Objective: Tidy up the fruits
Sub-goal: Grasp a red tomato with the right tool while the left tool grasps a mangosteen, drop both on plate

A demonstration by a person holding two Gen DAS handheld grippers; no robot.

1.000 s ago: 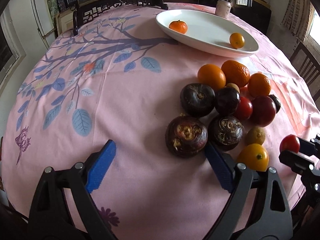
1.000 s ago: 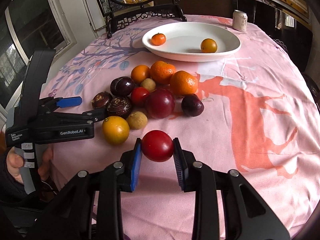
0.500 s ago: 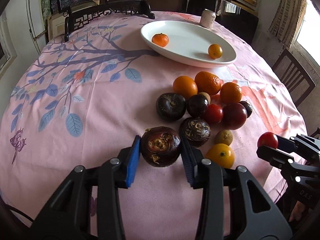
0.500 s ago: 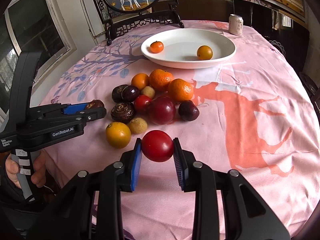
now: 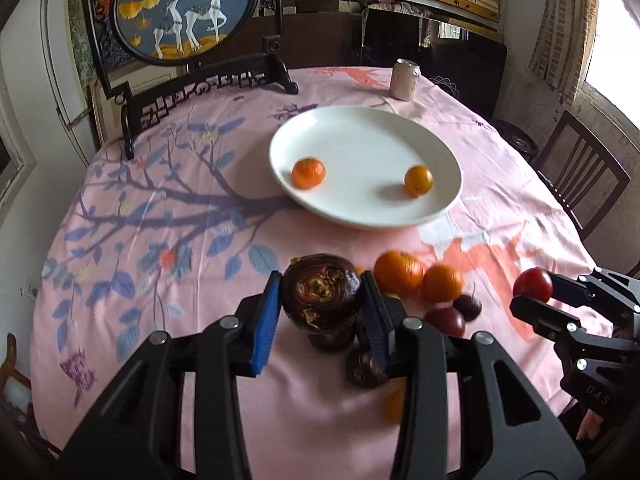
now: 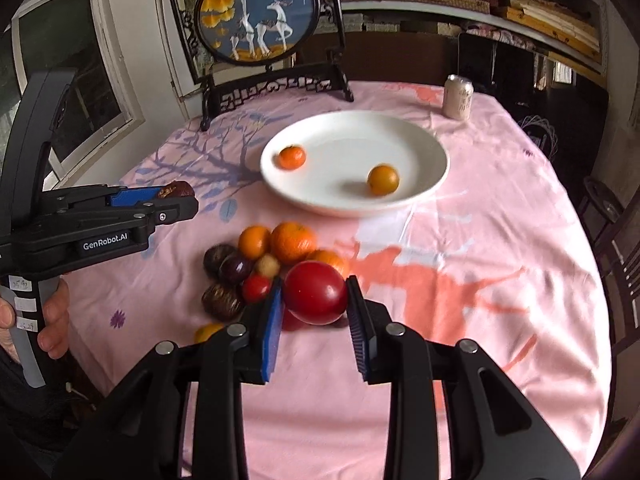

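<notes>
Looking across the pink tablecloth (image 5: 168, 360), we found bare cloth on the near left side up to the table's edge, and open cloth between the fruit pile (image 6: 276, 256) and the white plate (image 6: 400, 136). The plate held a tangerine (image 6: 292, 157) near its left rim and a yellow-orange fruit (image 6: 383, 179) well apart on the right, with much white surface free. A framed deer screen (image 5: 184, 8) and a can (image 5: 405, 79) stood at the far edge.

Our left gripper (image 5: 322, 312) tilted downward above the pile, its blue pads clamped on a dark brown knobbly fruit (image 5: 322, 292). The right gripper (image 6: 315, 308) angled the same way, pads narrow and pressed on a red tomato (image 6: 315, 292). A hand (image 6: 54, 320) showed on the left handle.

Both held fruits covered part of the pile. A yellow fruit (image 6: 208, 330) peeked out behind the right tool's finger, and motion blur softened the plate and oranges (image 5: 420, 276).
</notes>
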